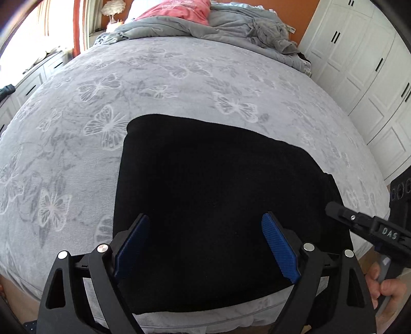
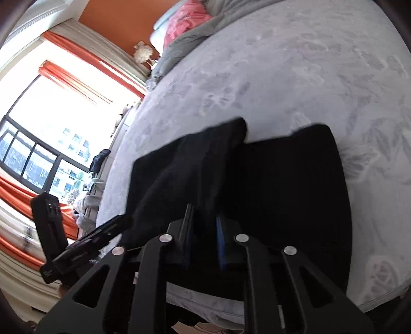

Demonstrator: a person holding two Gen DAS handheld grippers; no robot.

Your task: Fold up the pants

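Note:
Black pants [image 1: 218, 192] lie folded into a broad block on the grey butterfly bedspread [image 1: 128, 84], close to the bed's near edge. My left gripper [image 1: 205, 217] hovers open over their near part, its blue pads [image 1: 280, 249] wide apart with nothing between them. My right gripper [image 1: 330, 206] comes in from the right and meets the pants' right edge. In the right wrist view its fingers [image 2: 204, 218] stand close together, shut on a raised flap of the pants [image 2: 185, 164]. The rest of the pants [image 2: 295, 179] lies flat. The left gripper [image 2: 120, 221] shows at the left.
A rumpled grey duvet [image 1: 231, 28] and a pink cloth [image 1: 179, 10] lie at the head of the bed. White wardrobe doors [image 1: 359, 64] stand to the right. A window with orange curtains [image 2: 84, 56] and low cabinets are on the left. A hand [image 1: 385, 290] holds the right gripper.

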